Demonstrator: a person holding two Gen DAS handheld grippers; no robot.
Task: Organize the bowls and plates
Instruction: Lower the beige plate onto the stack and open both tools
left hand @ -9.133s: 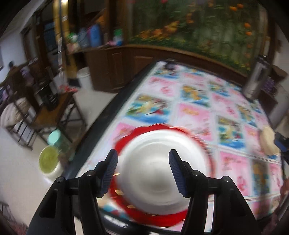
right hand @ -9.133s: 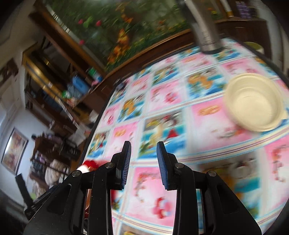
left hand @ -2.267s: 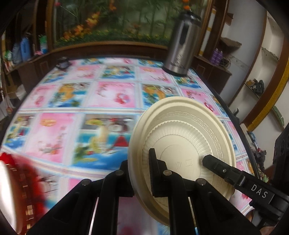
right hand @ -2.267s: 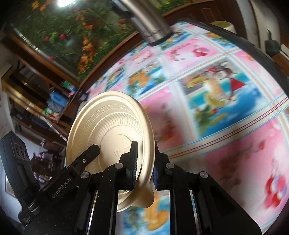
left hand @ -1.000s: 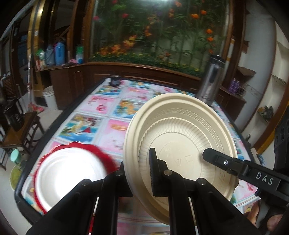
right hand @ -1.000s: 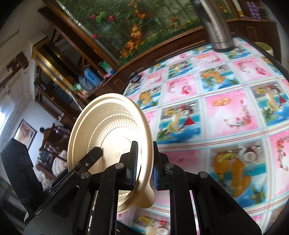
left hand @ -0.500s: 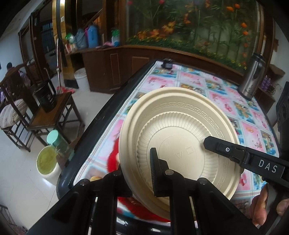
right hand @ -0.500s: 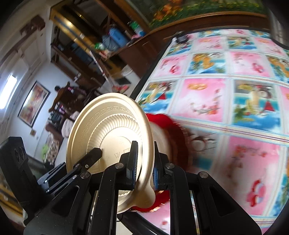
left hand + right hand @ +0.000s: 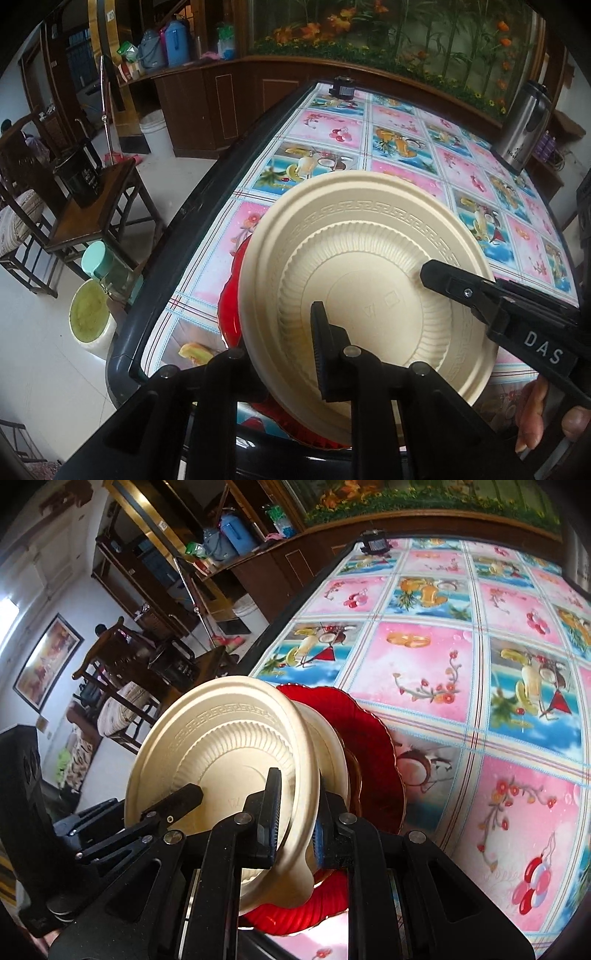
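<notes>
Both grippers hold one cream plate (image 9: 369, 273) by opposite edges of its rim. My left gripper (image 9: 284, 350) is shut on the near-left rim; its left finger is hidden behind the plate. My right gripper (image 9: 295, 823) is shut on the plate (image 9: 221, 753) too, and its finger (image 9: 461, 288) reaches in from the right in the left wrist view. The plate hangs tilted just over a red plate (image 9: 369, 738) that carries a white bowl (image 9: 328, 746). The red plate (image 9: 231, 306) peeks out at the table's near-left corner.
The table has a pink and blue picture cloth (image 9: 406, 147) and a dark rim (image 9: 177, 236). A steel flask (image 9: 524, 125) stands at the far right. A small black object (image 9: 343, 86) sits at the far edge. A chair, a stool and buckets stand on the floor to the left.
The cream plate, held by both grippers, has moved lower and closer over the red plate and bowl at the table's near-left corner. Both grips are unchanged.
</notes>
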